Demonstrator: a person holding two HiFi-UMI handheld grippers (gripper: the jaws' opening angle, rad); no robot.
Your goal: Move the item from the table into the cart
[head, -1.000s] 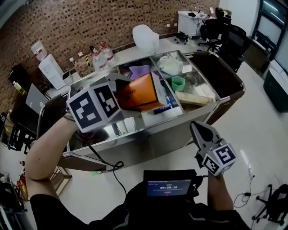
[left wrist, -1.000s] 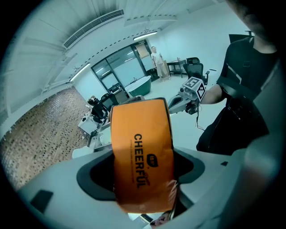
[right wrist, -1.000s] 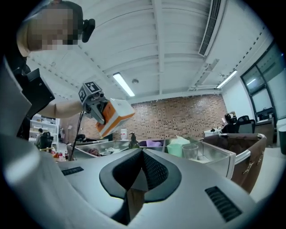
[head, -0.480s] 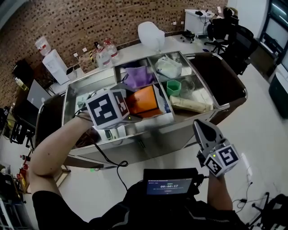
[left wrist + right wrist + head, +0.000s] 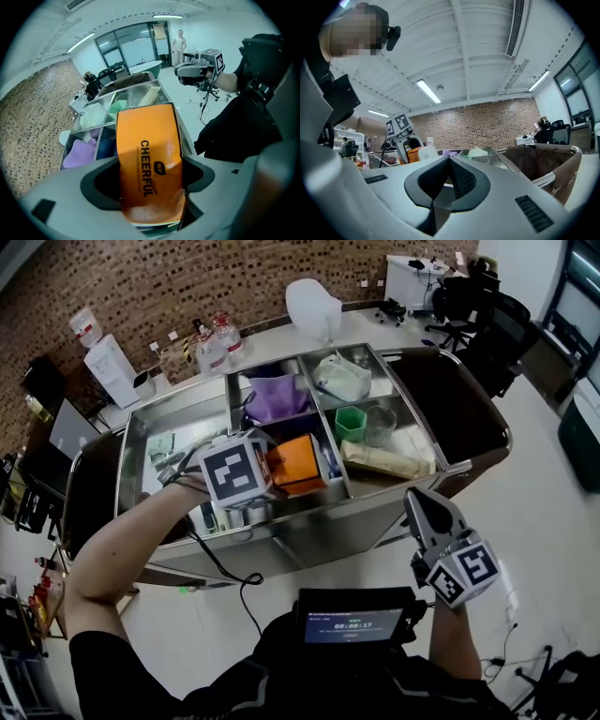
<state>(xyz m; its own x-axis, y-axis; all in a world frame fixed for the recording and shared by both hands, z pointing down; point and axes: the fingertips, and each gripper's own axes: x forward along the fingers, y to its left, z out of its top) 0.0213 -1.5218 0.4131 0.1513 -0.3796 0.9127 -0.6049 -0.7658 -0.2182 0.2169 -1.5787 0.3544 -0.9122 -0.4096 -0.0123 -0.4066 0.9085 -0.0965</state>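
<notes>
Over cart's [image 5: 319, 526] mid front bin, L gripper [image 5: 279, 472] grips orange CHEERFUL box [image 5: 147, 154] w/ jaws wide on it, box low but not released, so prob. only set-down & let-go left; R gripper [image 5: 447, 180] idle, jaws together, empty.

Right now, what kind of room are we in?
Probably an office or lab workroom. There is a brick wall at the back, a black office chair near desks, a water dispenser, and a metal cart with compartments.
</notes>
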